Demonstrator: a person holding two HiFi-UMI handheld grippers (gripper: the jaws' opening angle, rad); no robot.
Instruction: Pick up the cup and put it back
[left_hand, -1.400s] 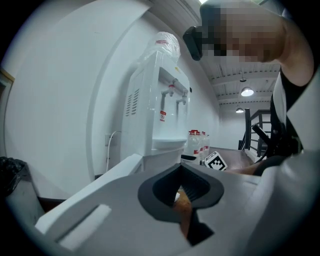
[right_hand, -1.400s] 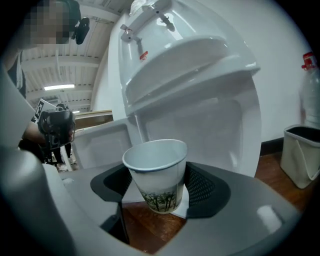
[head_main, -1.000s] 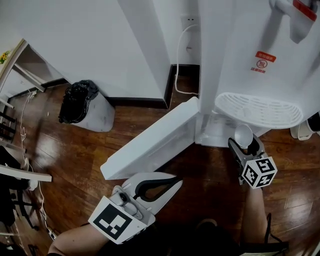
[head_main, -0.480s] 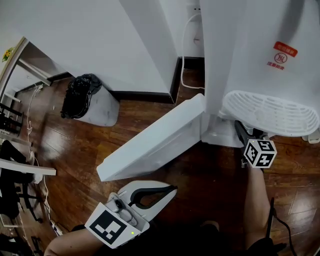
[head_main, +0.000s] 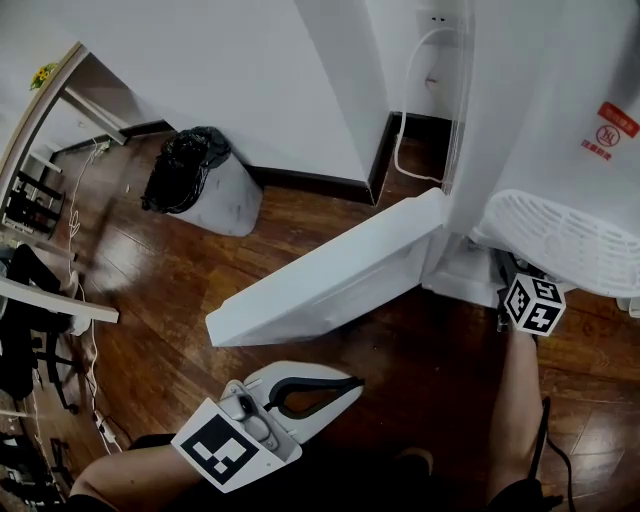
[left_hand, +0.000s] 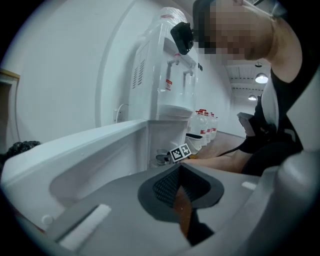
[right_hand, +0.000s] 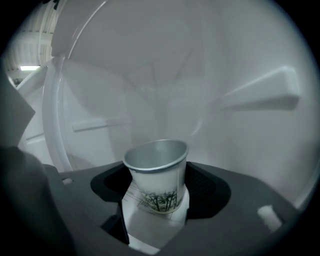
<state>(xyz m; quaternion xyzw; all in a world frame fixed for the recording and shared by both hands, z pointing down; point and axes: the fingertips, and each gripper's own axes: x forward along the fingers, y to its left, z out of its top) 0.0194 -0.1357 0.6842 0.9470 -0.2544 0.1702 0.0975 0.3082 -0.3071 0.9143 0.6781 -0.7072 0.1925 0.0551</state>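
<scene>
We see the right gripper (right_hand: 157, 186) clamped on the lower half of a paper cup (right_hand: 156, 170), its jaws wide against the cup's sides. The cup stands nearly upright, mouth open and empty, a bamboo print on its wall. Pale ribbed walls of a white compartment surround it. From the head view we find this gripper's marker cube (head_main: 530, 304) just below the drip tray (head_main: 560, 235) of the water dispenser (head_main: 540, 90), beside the dispenser's lower door (head_main: 330, 280), which hangs open over the wooden floor (head_main: 160, 300). The cup itself is hidden from that view. The left gripper (head_main: 350, 383) hangs low and well apart, its jaws together with nothing between them. A bin lined with a black bag (head_main: 200, 185) stands by the wall.
</scene>
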